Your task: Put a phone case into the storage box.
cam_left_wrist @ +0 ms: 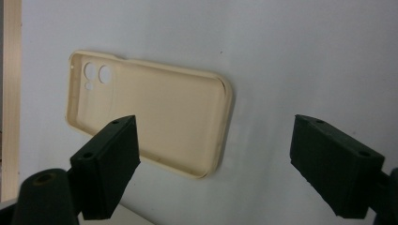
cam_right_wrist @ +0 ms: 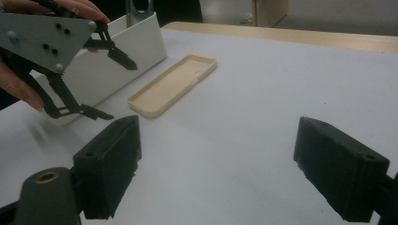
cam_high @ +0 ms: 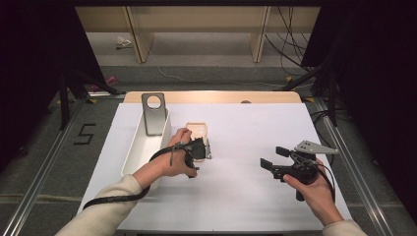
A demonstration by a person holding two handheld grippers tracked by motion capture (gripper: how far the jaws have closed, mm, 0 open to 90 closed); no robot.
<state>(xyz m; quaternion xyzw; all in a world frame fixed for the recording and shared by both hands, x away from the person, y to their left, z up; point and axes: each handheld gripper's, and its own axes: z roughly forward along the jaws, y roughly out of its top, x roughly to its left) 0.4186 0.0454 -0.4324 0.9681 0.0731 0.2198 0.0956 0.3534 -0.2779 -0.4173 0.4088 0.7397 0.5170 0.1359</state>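
Left gripper (cam_high: 200,149) hangs over the near end of the case (cam_left_wrist: 155,112), jaws spread, nothing between them, pads not on it. The case lies flat, open side up, on the table (cam_high: 236,187), just right of the white bin (cam_high: 140,147), camera holes at its far end.

Risks, as I judge them: the case is wide and thin-walled, so closing across it could bow it or pop it free. One jaw sits over the case interior, the other out past its edge; coming down like this could pin or shove the case toward the bin.

Left hand (cam_high: 174,160) reaches forward from beside the bin, wrist bent, gripper tipped down. Right gripper (cam_high: 275,160), well right of the case, is released and empty, aimed left toward it.
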